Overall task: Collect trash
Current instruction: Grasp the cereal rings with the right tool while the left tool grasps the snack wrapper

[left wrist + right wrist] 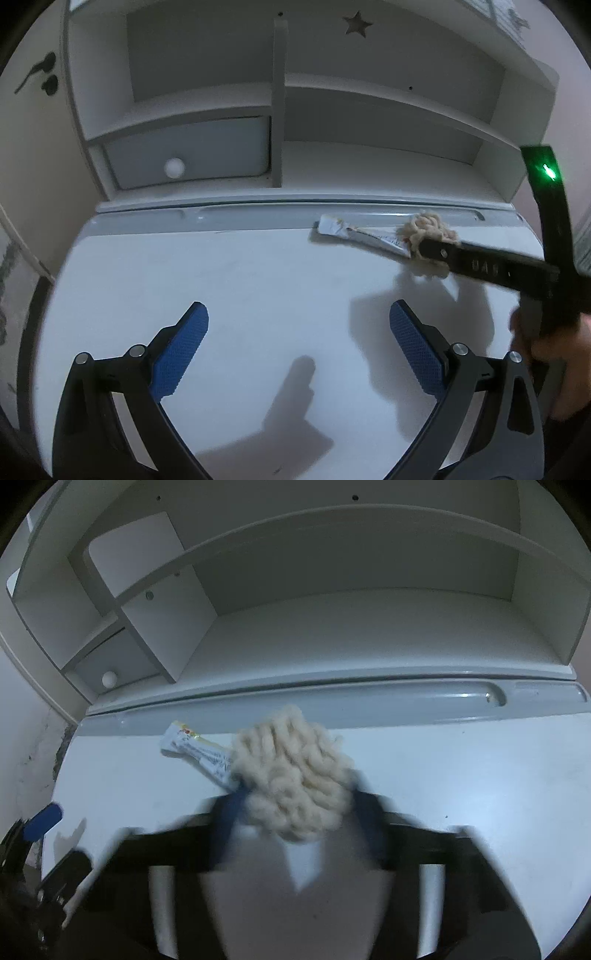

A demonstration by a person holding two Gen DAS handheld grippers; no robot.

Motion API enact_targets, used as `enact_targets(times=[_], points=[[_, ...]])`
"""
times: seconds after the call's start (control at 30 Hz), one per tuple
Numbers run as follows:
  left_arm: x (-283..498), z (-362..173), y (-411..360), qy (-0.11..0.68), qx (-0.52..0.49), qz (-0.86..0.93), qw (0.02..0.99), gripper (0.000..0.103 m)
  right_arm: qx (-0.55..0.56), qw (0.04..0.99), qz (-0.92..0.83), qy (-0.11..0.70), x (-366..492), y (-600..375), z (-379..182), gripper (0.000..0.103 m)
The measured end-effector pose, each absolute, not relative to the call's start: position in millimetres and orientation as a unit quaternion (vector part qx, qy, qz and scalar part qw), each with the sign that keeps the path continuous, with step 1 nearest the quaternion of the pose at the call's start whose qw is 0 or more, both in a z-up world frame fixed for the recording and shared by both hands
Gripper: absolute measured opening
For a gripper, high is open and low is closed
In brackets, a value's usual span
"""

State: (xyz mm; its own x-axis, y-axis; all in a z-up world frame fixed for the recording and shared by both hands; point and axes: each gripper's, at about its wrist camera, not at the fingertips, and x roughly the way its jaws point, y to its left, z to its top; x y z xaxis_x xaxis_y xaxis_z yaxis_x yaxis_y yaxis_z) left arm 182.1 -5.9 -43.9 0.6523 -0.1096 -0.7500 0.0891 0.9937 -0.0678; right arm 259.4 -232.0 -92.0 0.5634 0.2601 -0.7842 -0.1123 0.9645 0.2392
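A cream ball of tangled yarn [291, 771] sits between the blurred fingers of my right gripper [295, 805], which is closed on it just above the white desk [461, 782]. In the left wrist view the yarn [428, 232] shows at the tip of the right gripper [436, 251]. A flat silver snack wrapper [199, 751] lies on the desk beside and partly under the yarn; it also shows in the left wrist view [354, 234]. My left gripper [299, 325] is open and empty over the desk's near middle, well short of the trash.
A white hutch with shelves [280, 110] stands at the back of the desk, with a small drawer and round knob [173, 168] at lower left. A grey grooved ledge [369, 705] runs along the desk's back edge. A wall is at the left.
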Motion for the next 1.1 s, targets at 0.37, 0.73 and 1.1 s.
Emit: enact_targets(times=[0.37, 0.73, 1.1], points=[[267.1, -65.6, -64.0, 0.458, -0.108, -0.014, 0.882, 0.096, 0.113, 0.898, 0.105, 0.412, 197.4, -290.0, -62.7, 0.027], [270.5, -80.9, -92.7, 0.470, -0.057, 0.050, 0.880, 0.079, 0.114, 0.901, 0.098, 0.406, 157.4, -327.0, -65.1, 0.027], [228.8, -64.3, -98.2, 0.449, -0.016, -0.016, 0.893, 0.005, 0.138, 0.919, 0.025, 0.368, 62.8, -408.5, -54.8, 0.027]])
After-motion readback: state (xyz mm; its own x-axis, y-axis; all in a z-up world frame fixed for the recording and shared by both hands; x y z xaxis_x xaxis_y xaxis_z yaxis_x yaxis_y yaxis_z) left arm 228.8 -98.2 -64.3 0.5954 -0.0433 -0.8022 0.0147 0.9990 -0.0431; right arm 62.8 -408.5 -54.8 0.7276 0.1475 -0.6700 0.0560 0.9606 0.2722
